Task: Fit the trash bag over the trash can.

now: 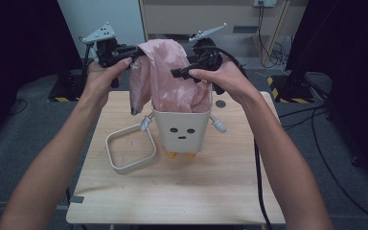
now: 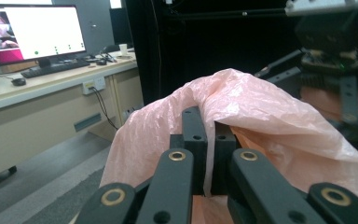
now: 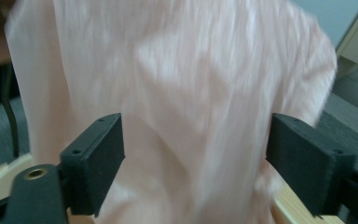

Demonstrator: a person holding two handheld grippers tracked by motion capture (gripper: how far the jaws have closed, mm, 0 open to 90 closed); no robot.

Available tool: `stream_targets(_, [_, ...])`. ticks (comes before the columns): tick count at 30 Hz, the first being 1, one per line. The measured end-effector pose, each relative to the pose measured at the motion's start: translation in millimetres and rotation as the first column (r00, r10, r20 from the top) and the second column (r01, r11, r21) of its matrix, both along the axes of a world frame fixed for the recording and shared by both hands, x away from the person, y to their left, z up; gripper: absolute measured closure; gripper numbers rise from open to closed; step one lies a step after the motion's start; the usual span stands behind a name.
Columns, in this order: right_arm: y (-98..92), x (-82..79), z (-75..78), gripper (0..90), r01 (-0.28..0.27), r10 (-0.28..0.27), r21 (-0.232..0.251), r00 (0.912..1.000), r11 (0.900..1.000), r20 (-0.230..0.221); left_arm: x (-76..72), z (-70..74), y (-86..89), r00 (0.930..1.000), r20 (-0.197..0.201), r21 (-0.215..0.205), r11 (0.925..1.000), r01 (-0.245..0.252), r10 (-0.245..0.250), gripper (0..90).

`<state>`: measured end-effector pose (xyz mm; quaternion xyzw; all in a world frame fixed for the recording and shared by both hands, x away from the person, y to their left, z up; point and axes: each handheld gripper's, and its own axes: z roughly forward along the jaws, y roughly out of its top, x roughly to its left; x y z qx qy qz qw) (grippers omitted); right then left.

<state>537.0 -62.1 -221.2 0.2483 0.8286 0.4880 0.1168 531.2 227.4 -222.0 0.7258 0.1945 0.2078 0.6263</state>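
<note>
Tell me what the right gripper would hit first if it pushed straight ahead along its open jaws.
The pink plastic bag: it hangs right ahead of the right gripper, between its open jaws. How close it is I can't judge.

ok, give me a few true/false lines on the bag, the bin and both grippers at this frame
1. The left gripper is shut on the pink plastic bag. True.
2. The right gripper is clamped on the bag. False: its jaws stand wide apart with the bag in front of them.
3. The bag's lower part sits inside the white bin with a face. True.
4. The loose white square ring is fitted on the bin's rim. False: it lies on the wooden table beside the bin, on the left-gripper side.
5. The bin lies tipped over. False: it stands upright on small orange feet.
</note>
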Motion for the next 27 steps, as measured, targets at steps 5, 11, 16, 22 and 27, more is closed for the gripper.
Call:
stream_targets(5, [-1.3,4.8,-1.6,61.7,0.013,-0.014,0.011,0.9997,1.0,0.023,-1.0,-1.5,-4.2,0.9999,-0.005,0.012,0.9999,0.009,-0.009,88.5])
stream_targets(11, [-4.3,8.7,-3.6,87.0,0.024,-0.024,0.016,0.9997,1.0,0.007,-2.8,-2.8,-5.0,0.9999,-0.008,0.026,0.9996,0.01,-0.01,88.2])
stream_targets(16, [-5.5,10.7,-4.5,90.0,0.024,-0.023,0.023,0.9997,0.999,-0.004,-5.8,-5.8,-5.0,1.0,-0.008,0.036,0.9993,0.0,0.0,82.1])
stream_targets(22, [-10.0,12.6,-5.7,90.0,0.028,-0.028,0.038,0.9995,0.999,-0.014,-13.3,-11.0,-4.8,0.9978,0.019,0.06,0.9961,-0.065,0.064,56.4])
stream_targets(27, [-14.3,13.9,-7.4,90.0,0.037,-0.035,0.052,0.9991,0.998,-0.023,-19.8,-12.4,0.1,0.995,0.029,0.03,0.9949,-0.096,0.095,41.6])
